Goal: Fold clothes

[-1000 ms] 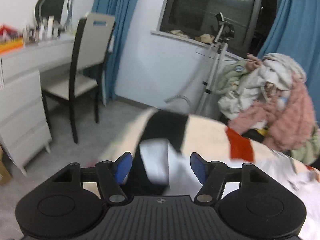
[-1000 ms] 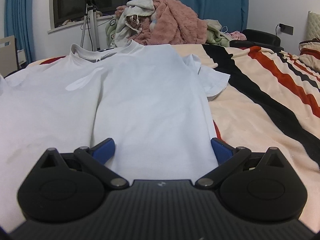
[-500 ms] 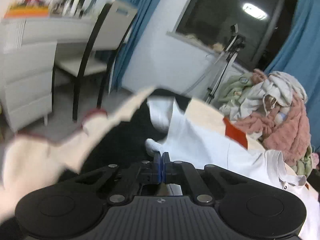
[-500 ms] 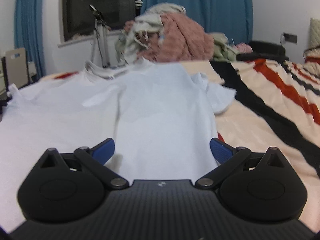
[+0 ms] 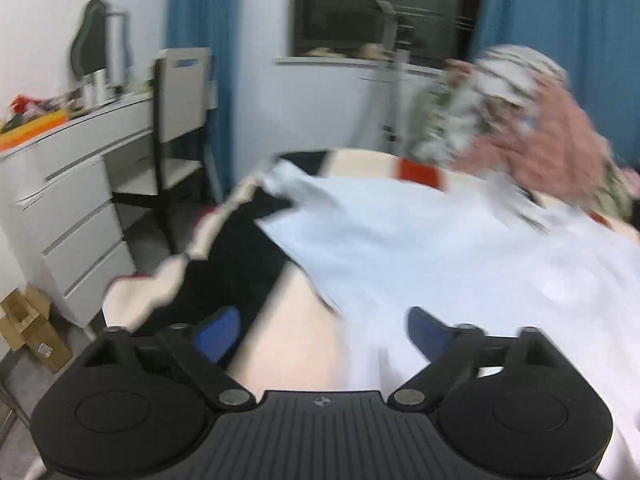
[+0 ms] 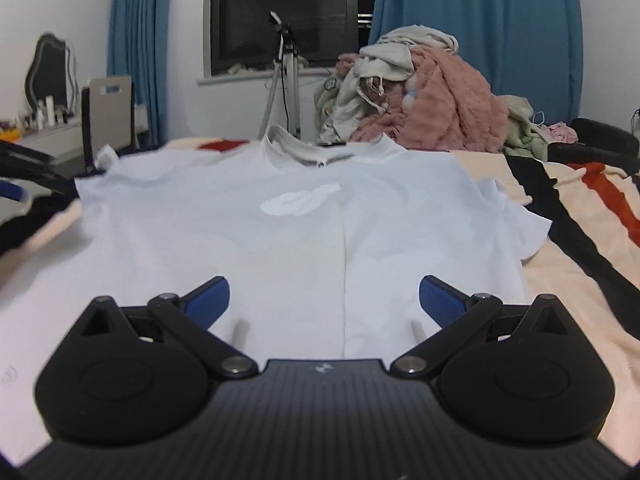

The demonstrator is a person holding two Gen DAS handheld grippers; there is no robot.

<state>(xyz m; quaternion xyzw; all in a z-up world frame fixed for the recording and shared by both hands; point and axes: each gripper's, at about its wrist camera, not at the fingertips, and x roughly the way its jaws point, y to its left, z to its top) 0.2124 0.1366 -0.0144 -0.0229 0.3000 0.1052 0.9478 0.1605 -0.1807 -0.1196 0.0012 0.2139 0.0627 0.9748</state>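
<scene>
A pale blue T-shirt [image 6: 304, 216] lies spread flat on the striped bed cover [image 6: 568, 248], collar at the far end. My right gripper [image 6: 324, 300] is open and empty, low over the shirt's near hem. My left gripper [image 5: 324, 330] is open and empty at the shirt's left edge, near the bed's corner. The shirt [image 5: 440, 248] looks blurred in the left wrist view. The left gripper also shows at the far left of the right wrist view [image 6: 12, 190].
A heap of clothes [image 6: 420, 108] with a pink fleece sits at the bed's far end. A tripod [image 6: 284, 80] stands by the window. A chair [image 5: 180, 128] and a white dresser [image 5: 68, 200] stand left of the bed. A cardboard box [image 5: 28, 328] lies on the floor.
My left gripper shut near the left sleeve half a second ago, then opened and swung right over the shirt. The shirt now lies flatter. My right gripper stayed open and rose slightly.
</scene>
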